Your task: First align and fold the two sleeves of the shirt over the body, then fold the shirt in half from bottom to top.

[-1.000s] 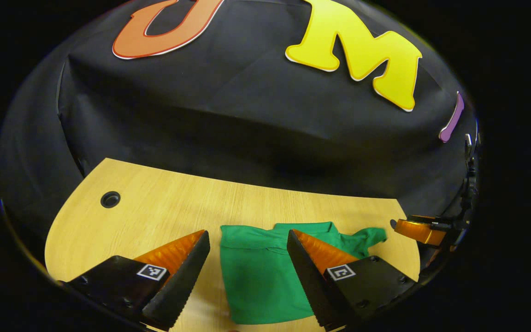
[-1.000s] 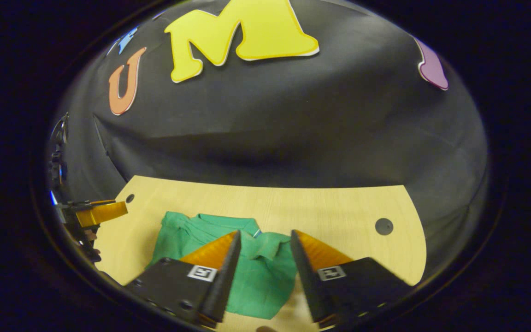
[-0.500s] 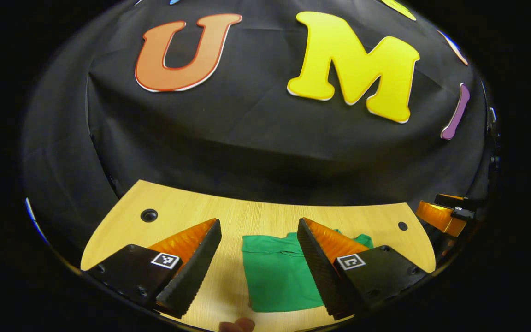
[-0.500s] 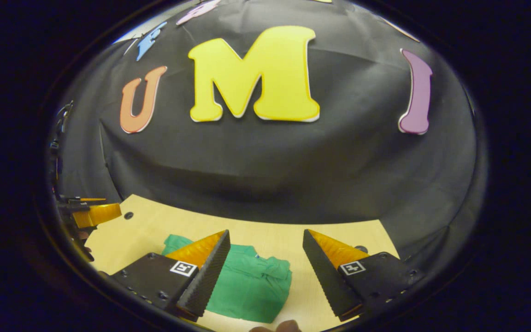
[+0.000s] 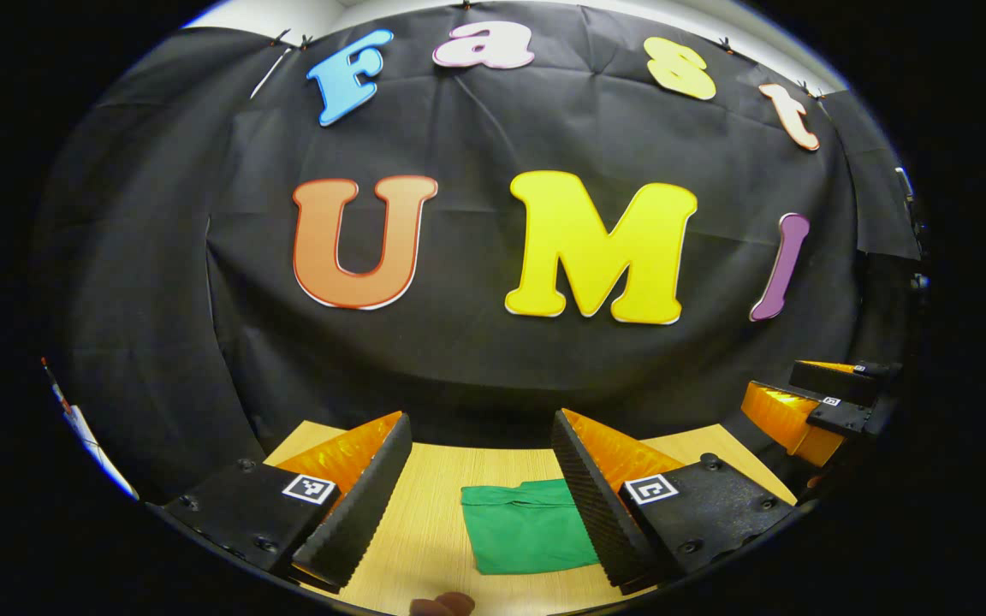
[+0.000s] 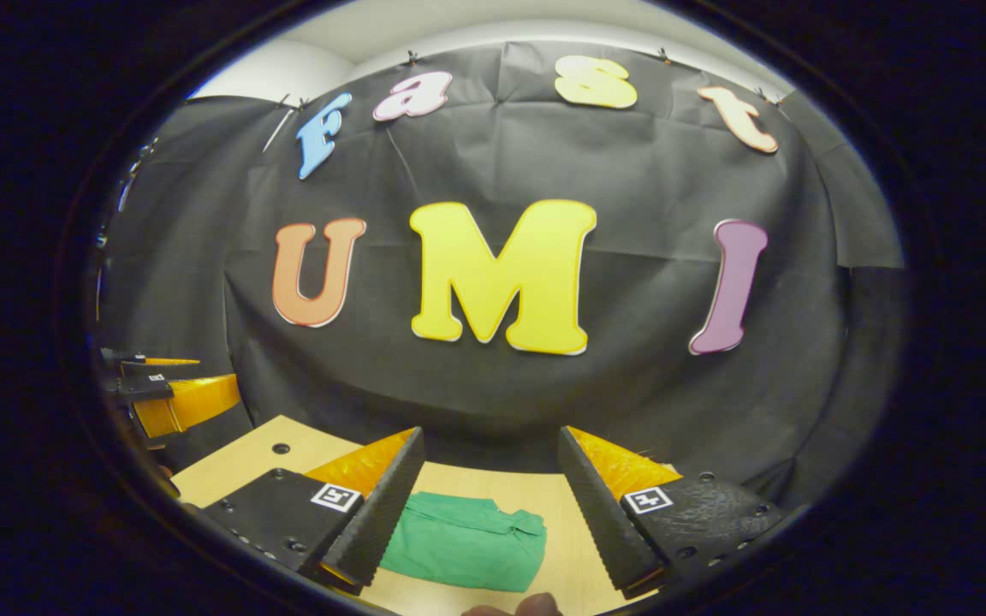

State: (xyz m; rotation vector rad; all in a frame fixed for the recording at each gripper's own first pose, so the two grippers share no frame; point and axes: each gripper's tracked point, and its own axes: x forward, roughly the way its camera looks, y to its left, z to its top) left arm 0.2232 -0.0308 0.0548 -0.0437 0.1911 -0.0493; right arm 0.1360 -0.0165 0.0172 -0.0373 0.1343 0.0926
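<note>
A green shirt [image 5: 527, 535] lies folded into a compact rectangle on the wooden table [image 5: 424, 513]; the right gripper view has the same shirt [image 6: 463, 543] low in the picture. My left gripper [image 5: 480, 500] is open, held above and back from the shirt, with nothing between its fingers. My right gripper [image 6: 489, 505] is also open and empty, likewise well off the cloth. The right gripper [image 5: 810, 406] appears at the right edge of the left gripper view, and the left gripper [image 6: 172, 393] sits at the left edge of the right gripper view.
A small round hole [image 6: 280, 448] marks the table's far left corner. The black cloth wall [image 5: 476, 359] rises right behind the table. A fingertip [image 5: 442, 605] of the holding hand peeks in at the bottom.
Both grippers have risen and tilted up away from the table. The shirt has dropped lower and smaller in both views, and more of the wall shows.
</note>
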